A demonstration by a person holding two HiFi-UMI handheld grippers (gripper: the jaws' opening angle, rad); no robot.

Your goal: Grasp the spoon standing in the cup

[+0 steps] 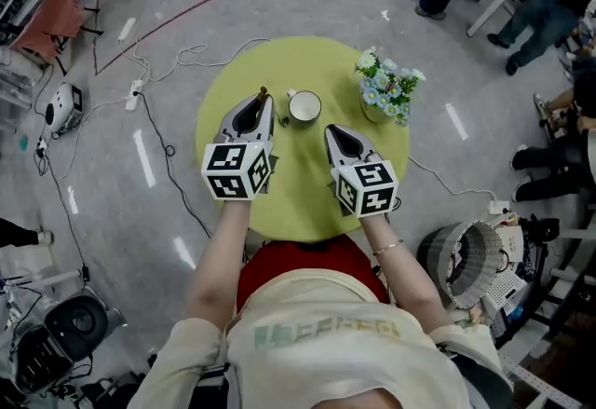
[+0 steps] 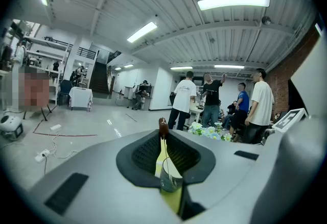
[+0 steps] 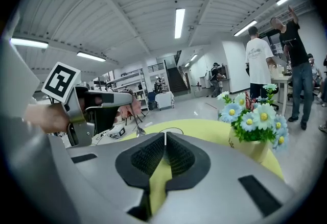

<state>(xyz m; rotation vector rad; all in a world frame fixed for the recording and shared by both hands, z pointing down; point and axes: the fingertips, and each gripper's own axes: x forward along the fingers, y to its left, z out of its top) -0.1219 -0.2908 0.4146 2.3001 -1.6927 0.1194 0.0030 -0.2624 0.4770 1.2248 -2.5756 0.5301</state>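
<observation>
My left gripper (image 1: 262,105) is shut on the spoon (image 2: 163,128). The spoon's brown handle end pokes out past the fingertips and its metal bowl lies back between the jaws. In the right gripper view the left gripper (image 3: 126,99) hovers at the left, with the spoon's bowl (image 3: 138,130) hanging below it, clear of the table. The white cup (image 1: 304,107) stands on the yellow-green round table (image 1: 298,202), just right of the left fingertips, with nothing visible inside. My right gripper (image 1: 333,131) is shut and empty, near the cup's right side.
A pot of blue and white flowers (image 1: 386,88) stands at the table's right back. Cables (image 1: 154,72) trail over the floor to the left. A wire basket (image 1: 470,253) sits at the right, and several people (image 2: 219,105) stand beyond the table.
</observation>
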